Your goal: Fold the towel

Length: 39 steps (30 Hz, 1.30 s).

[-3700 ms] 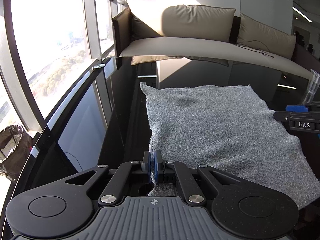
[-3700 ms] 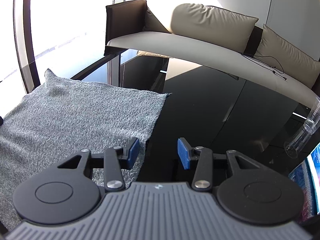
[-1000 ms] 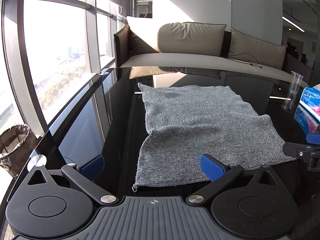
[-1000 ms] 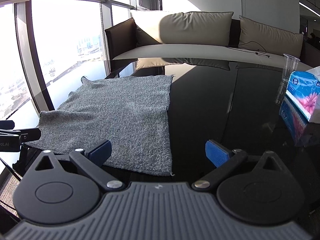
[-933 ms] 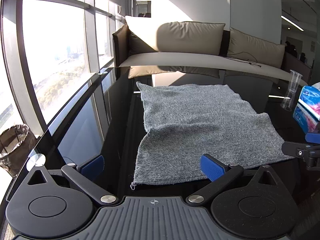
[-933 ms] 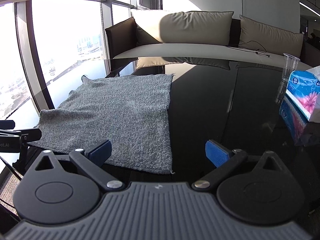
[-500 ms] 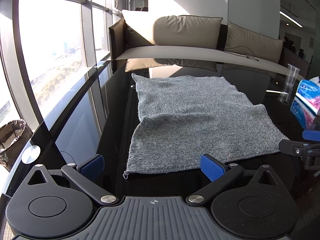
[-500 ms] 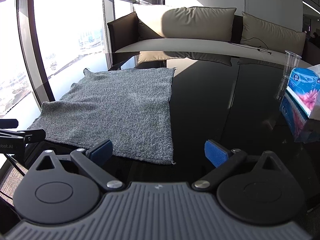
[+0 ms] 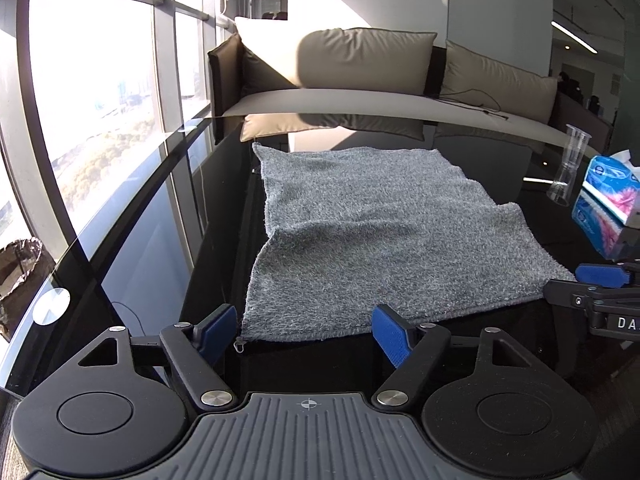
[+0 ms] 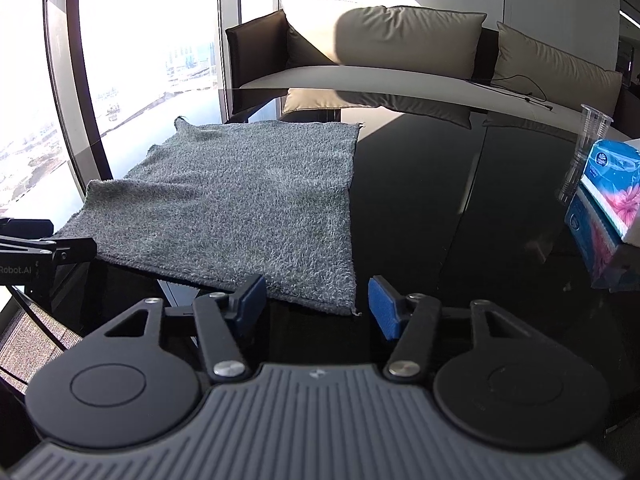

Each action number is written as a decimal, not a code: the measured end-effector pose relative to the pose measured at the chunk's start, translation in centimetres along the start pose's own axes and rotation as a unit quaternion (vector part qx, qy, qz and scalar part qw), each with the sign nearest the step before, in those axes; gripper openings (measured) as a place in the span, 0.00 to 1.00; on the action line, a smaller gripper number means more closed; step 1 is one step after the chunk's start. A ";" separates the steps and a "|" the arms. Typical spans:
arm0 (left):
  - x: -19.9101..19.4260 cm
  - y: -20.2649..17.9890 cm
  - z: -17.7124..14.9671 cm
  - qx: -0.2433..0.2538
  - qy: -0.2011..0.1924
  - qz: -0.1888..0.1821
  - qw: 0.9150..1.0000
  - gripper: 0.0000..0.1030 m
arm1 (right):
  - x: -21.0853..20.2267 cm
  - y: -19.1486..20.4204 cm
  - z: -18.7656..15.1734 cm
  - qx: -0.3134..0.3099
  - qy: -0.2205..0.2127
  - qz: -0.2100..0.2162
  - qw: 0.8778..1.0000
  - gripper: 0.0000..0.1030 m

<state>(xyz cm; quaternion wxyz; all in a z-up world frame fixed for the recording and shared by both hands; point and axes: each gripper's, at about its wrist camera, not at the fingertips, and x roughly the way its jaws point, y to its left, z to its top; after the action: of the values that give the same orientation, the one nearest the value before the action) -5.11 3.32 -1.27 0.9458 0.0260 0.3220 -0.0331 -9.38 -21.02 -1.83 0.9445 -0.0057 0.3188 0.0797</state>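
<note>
A grey towel point(image 9: 376, 236) lies spread flat on the black glass table point(image 9: 132, 264), with a shallow crease across its middle. It also shows in the right wrist view point(image 10: 240, 204). My left gripper point(image 9: 306, 330) is open and empty, its blue pads either side of the towel's near left corner. My right gripper point(image 10: 318, 300) is open and empty, its pads either side of the towel's near right corner. The right gripper also shows at the right edge of the left wrist view point(image 9: 600, 280), beside the towel's near right corner.
A blue tissue box point(image 10: 612, 184) and a clear plastic cup point(image 10: 588, 136) stand at the table's right side. A beige sofa point(image 9: 360, 76) lies beyond the table. Windows run along the left. A bin point(image 9: 18, 268) stands on the floor at left.
Both grippers released the towel, opened and pulled back toward me. In the last half second both jaws narrowed a little and moved closer to the towel's near corners.
</note>
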 end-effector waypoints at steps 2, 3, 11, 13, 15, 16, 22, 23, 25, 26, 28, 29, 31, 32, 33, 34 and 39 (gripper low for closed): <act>-0.1 0.0 0.0 0.001 -0.002 -0.003 1.000 0.54 | -0.1 0.1 0.0 0.000 -0.001 0.002 1.000 0.48; -0.1 -0.1 0.0 0.001 -0.003 -0.005 1.000 0.50 | -0.1 0.1 0.1 0.000 -0.001 0.003 1.000 0.45; -0.2 -0.1 0.2 -0.003 -0.006 -0.015 1.000 0.24 | -0.3 0.0 0.3 0.004 -0.004 0.013 1.000 0.15; -0.2 -0.1 0.2 -0.004 -0.005 -0.020 1.000 0.10 | -0.5 0.0 0.4 0.004 -0.007 0.014 1.000 0.10; -0.2 0.0 0.2 -0.005 -0.005 -0.025 1.000 0.06 | -0.6 0.0 0.5 0.005 -0.010 0.016 1.000 0.07; -0.1 -0.1 0.2 -0.004 -0.005 -0.026 1.000 0.06 | -0.7 0.0 0.5 0.005 -0.011 0.017 1.000 0.07; -0.5 -0.1 0.4 -0.005 -0.012 -0.029 0.999 0.04 | -1.2 0.0 0.8 0.006 -0.021 0.021 1.000 0.05; -0.7 -0.1 0.4 -0.007 -0.014 -0.030 0.999 0.04 | -1.3 0.0 0.9 0.006 -0.022 0.022 0.999 0.05; -1.0 -0.1 0.4 -0.010 -0.017 -0.031 0.999 0.04 | -1.5 0.0 1.0 0.006 -0.025 0.024 0.999 0.05; -1.1 -0.1 0.4 -0.011 -0.018 -0.032 0.999 0.04 | -1.9 -0.1 0.8 0.007 -0.028 0.025 0.999 0.05; -1.4 -0.1 0.4 -0.014 -0.021 -0.033 0.999 0.04 | -2.5 -0.2 0.8 0.007 -0.034 0.027 0.999 0.05; -1.6 -0.1 0.4 -0.015 -0.023 -0.034 0.999 0.04 | -2.8 -0.2 0.8 0.008 -0.037 0.028 0.999 0.05; -2.2 -0.1 0.4 -0.018 -0.028 -0.038 0.999 0.04 | -3.5 -0.3 0.9 0.010 -0.044 0.031 0.999 0.05; -2.4 -0.1 0.4 -0.019 -0.031 -0.040 0.999 0.04 | -3.8 -0.3 0.9 0.011 -0.047 0.033 0.998 0.05; -2.7 -0.1 0.4 -0.019 -0.034 -0.040 0.998 0.04 | -4.1 -0.3 0.9 0.012 -0.051 0.035 0.998 0.05; -2.9 -0.2 0.4 -0.019 -0.037 -0.041 0.998 0.04 | -4.4 -0.4 0.9 0.013 -0.055 0.036 0.998 0.05; -3.7 -0.2 0.3 -0.023 -0.044 -0.041 0.998 0.04 | -5.3 -0.6 1.0 0.016 -0.064 0.037 0.997 0.05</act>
<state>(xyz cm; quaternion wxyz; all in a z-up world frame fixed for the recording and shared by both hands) -7.82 3.26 1.22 0.9572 -0.0106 0.2818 -0.0658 -12.85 -22.34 2.10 0.9592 0.0263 0.2593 0.1097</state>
